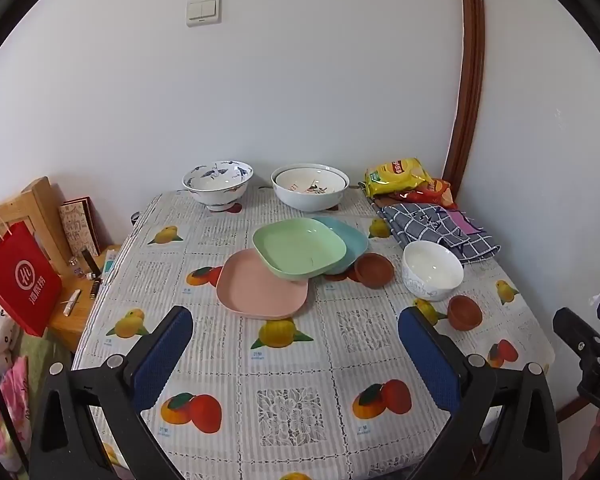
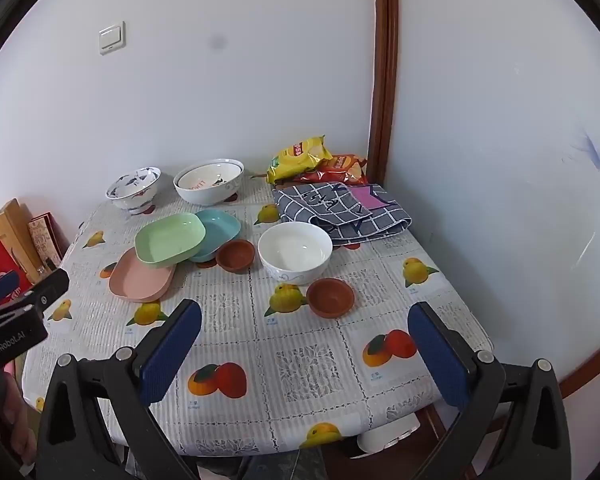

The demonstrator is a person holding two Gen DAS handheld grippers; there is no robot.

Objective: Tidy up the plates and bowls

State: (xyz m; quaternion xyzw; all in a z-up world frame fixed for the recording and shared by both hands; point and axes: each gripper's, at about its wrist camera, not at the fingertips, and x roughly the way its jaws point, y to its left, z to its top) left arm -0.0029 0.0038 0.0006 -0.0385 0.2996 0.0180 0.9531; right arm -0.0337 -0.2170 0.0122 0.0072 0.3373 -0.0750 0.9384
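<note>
Left gripper (image 1: 296, 356) and right gripper (image 2: 304, 356): fingers spread wide, nothing between them, both above the near table (image 1: 300, 432) edge.

Left view, near to far: pink plate (image 1: 260, 292) just past the fingertips, green plate (image 1: 298, 248) overlapping its far edge, blue plate (image 1: 350, 238) tucked under green.

Right view: 1 brown dish (image 2: 330, 296) just beyond the finger gap, white bowl (image 2: 295, 252) behind it, 2nd brown dish (image 2: 236, 255) touching the blue plate.

Far edge: crane bowl (image 1: 218, 184), nested bowls (image 1: 310, 188).

Checked cloth (image 2: 340, 210) and snack bags (image 2: 312, 162) crowd the far right corner.
</note>
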